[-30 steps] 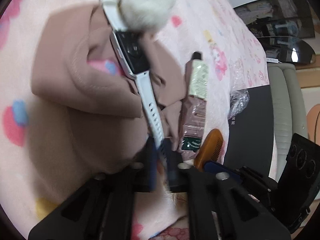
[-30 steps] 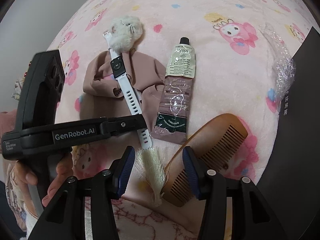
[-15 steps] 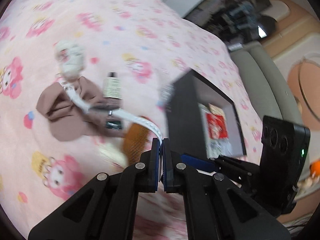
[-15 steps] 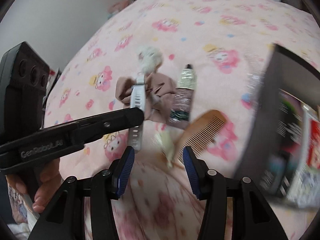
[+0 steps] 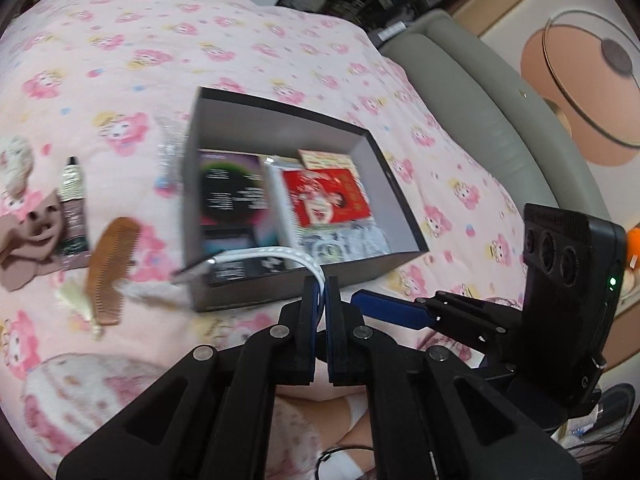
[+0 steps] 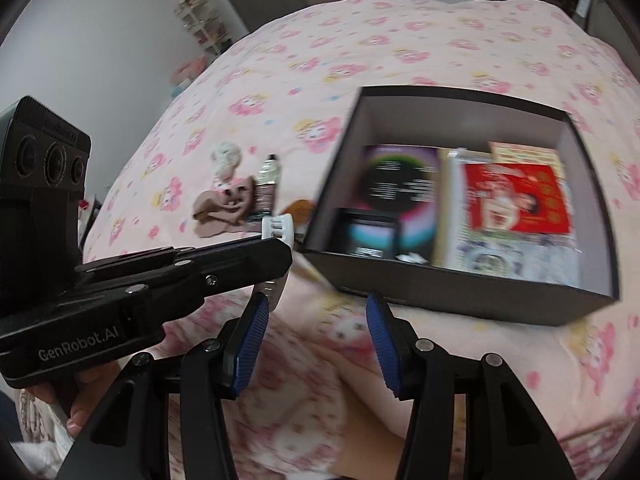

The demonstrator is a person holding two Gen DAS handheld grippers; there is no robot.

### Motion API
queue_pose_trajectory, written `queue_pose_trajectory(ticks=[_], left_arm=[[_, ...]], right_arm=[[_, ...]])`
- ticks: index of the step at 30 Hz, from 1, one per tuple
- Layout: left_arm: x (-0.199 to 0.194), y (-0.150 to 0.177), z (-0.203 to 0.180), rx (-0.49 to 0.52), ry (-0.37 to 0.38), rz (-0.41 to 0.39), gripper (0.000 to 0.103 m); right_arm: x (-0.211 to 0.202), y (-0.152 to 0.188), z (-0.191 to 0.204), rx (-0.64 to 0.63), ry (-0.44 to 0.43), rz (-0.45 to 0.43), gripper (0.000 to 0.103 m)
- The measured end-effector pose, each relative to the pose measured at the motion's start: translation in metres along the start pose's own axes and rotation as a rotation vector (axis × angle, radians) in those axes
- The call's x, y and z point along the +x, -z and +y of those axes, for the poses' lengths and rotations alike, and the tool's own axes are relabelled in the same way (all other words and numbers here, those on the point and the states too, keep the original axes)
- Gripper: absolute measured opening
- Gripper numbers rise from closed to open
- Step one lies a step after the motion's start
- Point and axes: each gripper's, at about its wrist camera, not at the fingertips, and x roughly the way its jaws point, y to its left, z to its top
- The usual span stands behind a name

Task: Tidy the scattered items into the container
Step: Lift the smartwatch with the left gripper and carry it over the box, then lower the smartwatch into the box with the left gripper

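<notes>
My left hand-held gripper [image 5: 320,300] is pressed together on the tip of the white strap of the smartwatch [image 5: 256,260], which hangs out sideways in front of the near wall of the dark cardboard box [image 5: 280,292] on the bed. My right hand-held gripper [image 6: 316,344] is spread and holds nothing, poised over the pink blanket [image 6: 360,40] just short of the box.

I judge the watch to be light, with its weight in the case at the middle, so it will swing from a grip on the strap end. The strap looks like soft, bendy rubber and a little slick; a pinch on its tip is enough for carrying, but a hold nearer the case would steady it. The glass face is the part to set down gently.

Still out on the blanket, left of the box, lie a wooden comb [image 5: 110,268], a hand-cream tube [image 5: 72,212], a crumpled brown cloth [image 5: 28,244] and a fluffy white thing [image 5: 16,160].

Motion blur smears the watch case, so I cannot read which way it faces. The box already holds printed packets, one red [image 5: 328,196] and one dark [image 5: 228,196], whose labels are unreadable. In the right view, the left hand-held gripper's body covers most of the strap.
</notes>
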Motion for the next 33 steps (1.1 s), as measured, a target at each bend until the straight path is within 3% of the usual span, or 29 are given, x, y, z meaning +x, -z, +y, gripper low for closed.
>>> queue_pose_trajectory(ticks=[6,8,16,18,20,23,26,33], left_arm=[[0.035,-0.018,-0.040,0.074,-0.023,0.053,0.001],[0.047,-0.024,-0.047,0.085,-0.035,0.065,0.001],[0.084,-0.043,-0.050,0.064,-0.072,0.109,0.001],[0.092,-0.044,-0.050,0.065,-0.083,0.126,0.001],[0.098,-0.044,-0.050,0.065,-0.081,0.142,0.002],[0.108,-0.045,-0.050,0.054,-0.063,0.161,0.002],[0.118,-0.047,-0.048,0.031,-0.036,0.177,0.003],[0.131,-0.052,-0.043,0.002,0.017,0.197,0.004]], right_arm=[[-0.032,0.000,-0.039,0.015,0.026,-0.050,0.048],[-0.034,-0.004,-0.049,0.004,0.012,-0.040,0.053],[-0.009,-0.030,-0.079,-0.081,0.067,0.026,0.053],[-0.001,-0.031,-0.091,-0.051,0.038,0.030,0.046],[0.004,-0.028,-0.099,-0.022,0.000,0.030,0.028],[0.007,-0.025,-0.107,-0.010,-0.009,0.031,0.018],[0.007,-0.023,-0.114,0.017,-0.023,0.034,0.012],[0.010,-0.023,-0.133,0.084,-0.055,0.046,0.011]])
